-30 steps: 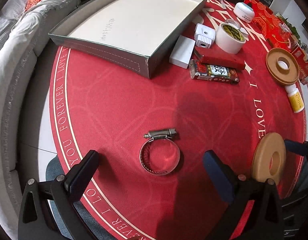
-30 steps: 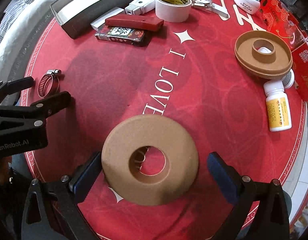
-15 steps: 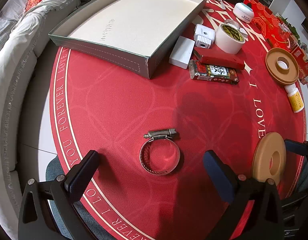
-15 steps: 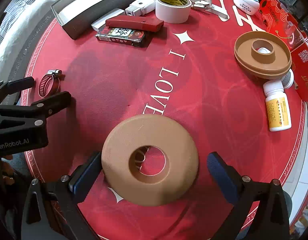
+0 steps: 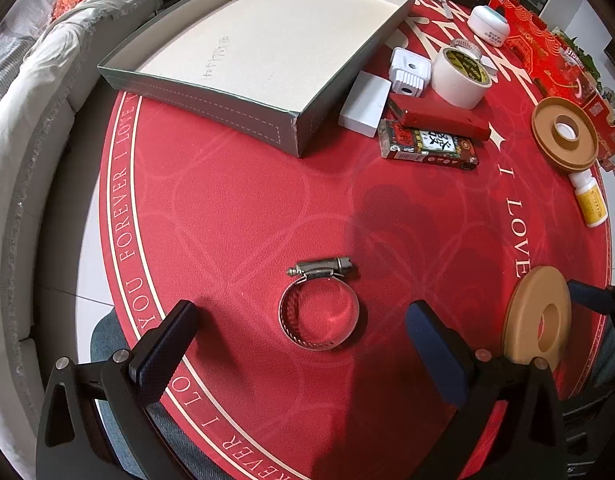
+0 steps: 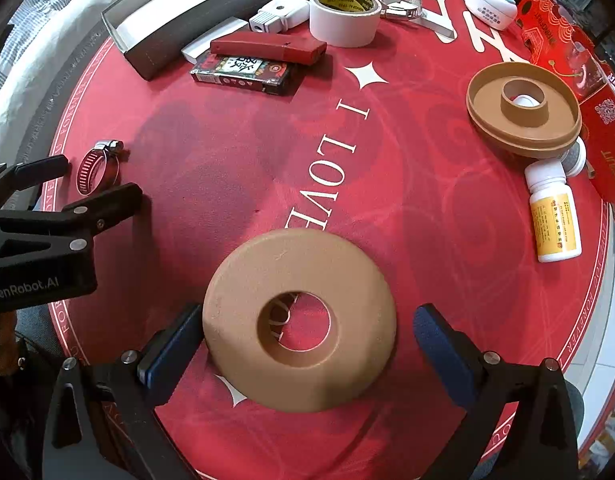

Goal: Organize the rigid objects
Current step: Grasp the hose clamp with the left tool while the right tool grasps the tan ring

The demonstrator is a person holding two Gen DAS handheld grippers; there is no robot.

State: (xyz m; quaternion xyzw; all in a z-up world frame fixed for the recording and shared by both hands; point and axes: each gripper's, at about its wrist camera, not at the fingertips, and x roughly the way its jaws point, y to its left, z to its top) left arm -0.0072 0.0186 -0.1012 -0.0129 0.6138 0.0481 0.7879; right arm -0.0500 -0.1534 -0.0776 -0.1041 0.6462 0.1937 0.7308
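Nothing has visibly moved since a second ago: both grippers hold the same poses over the red tablecloth (image 5: pixel 227 208). Left gripper (image 5: pixel 299 340) has its jaws wide apart, astride the hose clamp (image 5: pixel 319 312), which lies flat between them, touching neither. Right gripper (image 6: pixel 307 340) is also spread, around the tan ring (image 6: pixel 299 320); its left pad looks to be touching the rim, the right pad stands clear.

That clamp is likely light, stiff and slick steel; the screw housing at its far edge or a pinch across the band seems the surest hold. By contrast, the ring looks rigid with a matte, grippy rim, best taken across its outer edge.

Beyond them sits the empty grey tray (image 5: pixel 211 100), the probable destination. Beside its near corner cluster a white box (image 5: pixel 365 104), a red case (image 5: pixel 439 118), a card pack (image 5: pixel 427 148), a plug (image 5: pixel 409 72) and a tape roll (image 5: pixel 461 76). These crowd only that corner; the long near wall is unobstructed.
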